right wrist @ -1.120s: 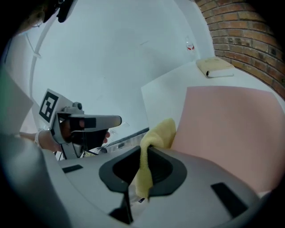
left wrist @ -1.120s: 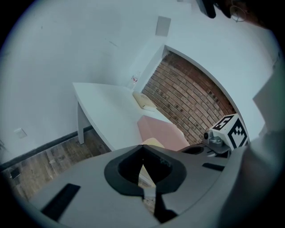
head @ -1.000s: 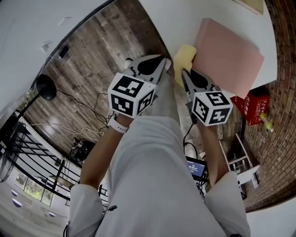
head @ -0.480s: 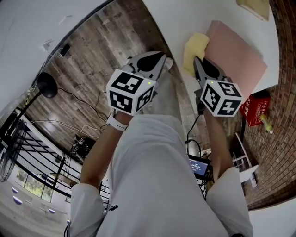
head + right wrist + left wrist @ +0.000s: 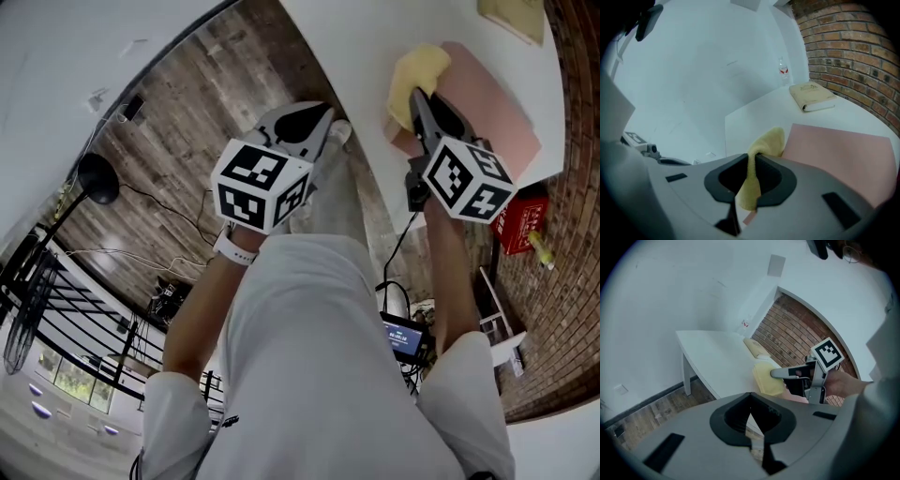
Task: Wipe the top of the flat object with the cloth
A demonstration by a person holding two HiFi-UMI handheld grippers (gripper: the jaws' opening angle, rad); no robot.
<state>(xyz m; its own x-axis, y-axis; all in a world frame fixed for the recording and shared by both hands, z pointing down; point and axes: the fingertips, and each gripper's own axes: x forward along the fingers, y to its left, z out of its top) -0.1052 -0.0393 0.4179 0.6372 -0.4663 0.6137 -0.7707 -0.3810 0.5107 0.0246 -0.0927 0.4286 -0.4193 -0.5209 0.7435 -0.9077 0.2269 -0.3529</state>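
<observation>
The flat object is a pink board [image 5: 492, 103] lying on the white table [image 5: 356, 37]. A yellow cloth [image 5: 419, 73] rests over the board's near left corner, and my right gripper [image 5: 424, 101] is shut on it. In the right gripper view the cloth [image 5: 769, 140] hangs folded out of the jaws of the right gripper [image 5: 752, 185], beside the board's [image 5: 839, 159] left edge. My left gripper [image 5: 317, 122] is held off the table's edge, over the floor, shut with nothing in it. The left gripper view shows the left gripper [image 5: 751, 405], the cloth [image 5: 766, 376] and the right gripper [image 5: 797, 374].
A cream book [image 5: 813, 96] lies at the back of the table near the brick wall, and a small bottle [image 5: 783, 70] stands in the far corner. A red box [image 5: 520, 220] and a white rack [image 5: 492, 333] sit on the floor to the right. Wood flooring and cables lie below.
My right gripper has carried the cloth forward from the table's edge onto the board's near corner. The left gripper has hardly moved.
</observation>
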